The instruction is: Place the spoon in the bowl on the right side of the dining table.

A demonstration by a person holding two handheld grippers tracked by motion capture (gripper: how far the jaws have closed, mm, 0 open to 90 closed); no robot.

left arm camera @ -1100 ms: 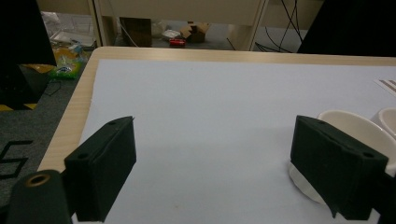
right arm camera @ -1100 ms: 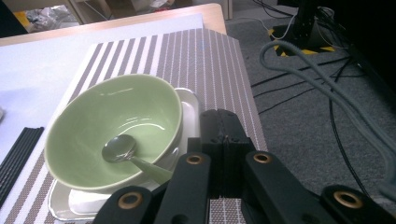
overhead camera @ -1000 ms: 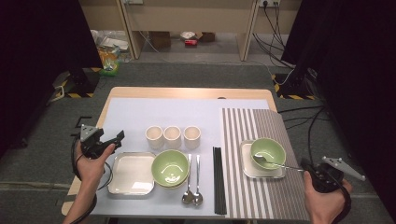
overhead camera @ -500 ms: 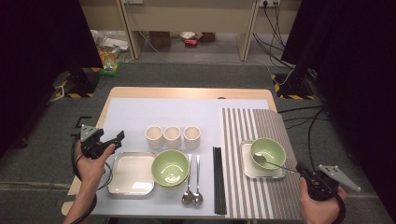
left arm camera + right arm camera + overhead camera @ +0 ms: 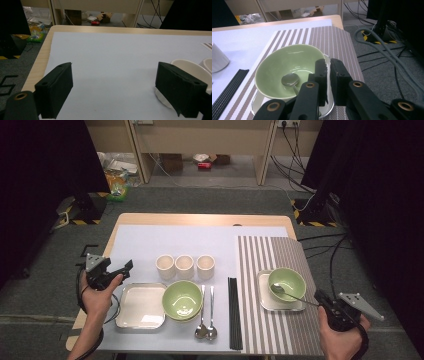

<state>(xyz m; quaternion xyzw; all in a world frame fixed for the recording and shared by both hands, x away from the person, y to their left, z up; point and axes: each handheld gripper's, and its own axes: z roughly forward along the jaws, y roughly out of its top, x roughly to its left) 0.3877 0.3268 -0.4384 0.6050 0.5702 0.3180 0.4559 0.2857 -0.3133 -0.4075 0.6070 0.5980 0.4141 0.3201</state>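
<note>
Plenty of bare room across the far half of the pale table mat point(image 5: 175, 240), up to the wooden table edge point(image 5: 200, 219). Tighter along the near edge, with dishes in a row. At the left rim, off the mat's corner: left gripper point(image 5: 122, 267) in a hand, jaws wide apart point(image 5: 113, 92) over bare mat, nothing between them, just beside the nearest of three empty cream cups point(image 5: 184, 266). At the near right corner of the striped placemat point(image 5: 260, 255): right gripper point(image 5: 320, 296), jaws having just been opening to a narrow gap point(image 5: 328, 62), with nothing between the pads. Just ahead of it, a metal spoon point(image 5: 285, 292), head down inside the right green bowl point(image 5: 290, 279) and handle leaning over the rim toward that gripper, passing low beside the jaws point(image 5: 290, 80). Under that bowl, a small square steel tray point(image 5: 263, 295), close to the placemat's right edge. Left of the black chopsticks point(image 5: 233, 312): two more spoons point(image 5: 206, 331) flat on the mat, an empty left green bowl point(image 5: 182, 299) touching an empty square tray point(image 5: 140, 307).
</note>
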